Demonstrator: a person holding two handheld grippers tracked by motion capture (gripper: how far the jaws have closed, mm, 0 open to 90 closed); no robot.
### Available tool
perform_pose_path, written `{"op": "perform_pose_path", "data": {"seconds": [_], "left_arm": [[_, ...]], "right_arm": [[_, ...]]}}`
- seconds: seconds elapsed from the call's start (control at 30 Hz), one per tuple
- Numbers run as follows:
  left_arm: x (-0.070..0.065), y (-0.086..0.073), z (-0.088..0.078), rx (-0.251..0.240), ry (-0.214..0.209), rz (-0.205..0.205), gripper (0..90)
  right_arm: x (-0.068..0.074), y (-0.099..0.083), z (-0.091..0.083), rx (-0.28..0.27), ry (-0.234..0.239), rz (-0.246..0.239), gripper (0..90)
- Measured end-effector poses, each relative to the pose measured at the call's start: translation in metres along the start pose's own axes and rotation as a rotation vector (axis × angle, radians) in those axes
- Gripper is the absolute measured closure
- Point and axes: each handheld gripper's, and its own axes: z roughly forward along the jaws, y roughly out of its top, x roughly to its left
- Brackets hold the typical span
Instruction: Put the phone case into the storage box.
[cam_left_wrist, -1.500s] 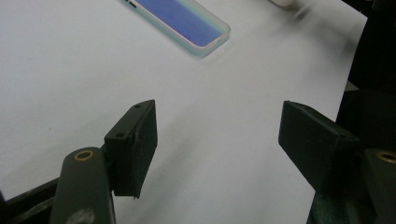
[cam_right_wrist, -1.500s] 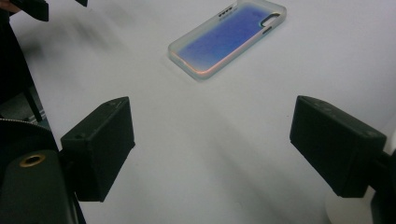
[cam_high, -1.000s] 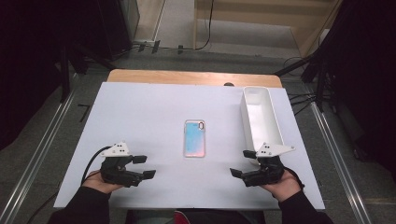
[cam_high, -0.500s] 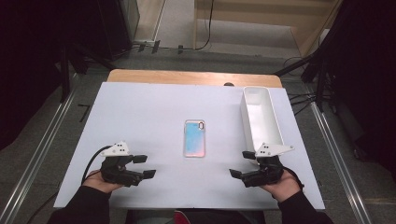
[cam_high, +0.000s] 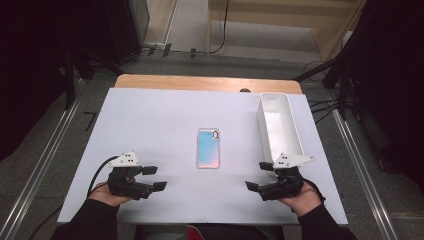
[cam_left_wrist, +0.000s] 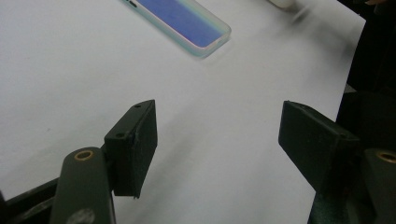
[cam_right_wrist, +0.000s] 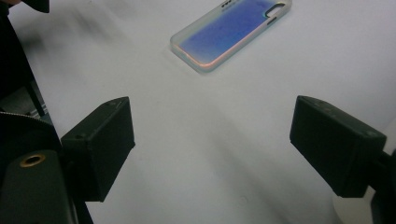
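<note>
An iridescent phone case (cam_high: 208, 148) lies flat in the middle of the white table (cam_high: 160, 115), camera cutout toward the far side. It also appears at the top of the left gripper view (cam_left_wrist: 187, 21) and the right gripper view (cam_right_wrist: 231, 32). My left gripper (cam_high: 154, 178) rests near the table's front left, jaws wide apart and empty, pointing toward the centre (cam_left_wrist: 219, 140). At the front right, my right gripper (cam_high: 260, 176) mirrors it, open with nothing between its jaws (cam_right_wrist: 212, 149). Both stand well short of the case.
A long white tray (cam_high: 278, 125) stands along the right side of the table, just beyond the right gripper. A wooden strip (cam_high: 200, 82) borders the far edge. Dark equipment and cables surround the table on the floor.
</note>
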Motion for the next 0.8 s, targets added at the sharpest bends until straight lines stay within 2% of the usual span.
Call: {"op": "perform_pose_path", "data": {"seconds": [0.23, 0.6, 0.7, 0.8], "left_arm": [[0.0, 0.0, 0.0, -0.005, 0.0, 0.003, 28.2], [-0.001, 0.001, -0.001, -0.01, 0.007, 0.006, 28.2], [0.0, 0.003, -0.003, -0.056, 0.024, 0.0, 28.2], [0.003, 0.009, -0.005, -0.129, 0.018, -0.041, 28.3]], "right_arm": [[0.001, 0.003, -0.001, -0.009, -0.004, 0.005, 12.6], [0.003, 0.011, 0.002, -0.031, 0.016, -0.001, 12.6], [0.003, 0.011, 0.003, -0.024, 0.018, -0.004, 12.6], [0.002, 0.011, 0.003, -0.023, 0.017, -0.005, 12.6]]}}
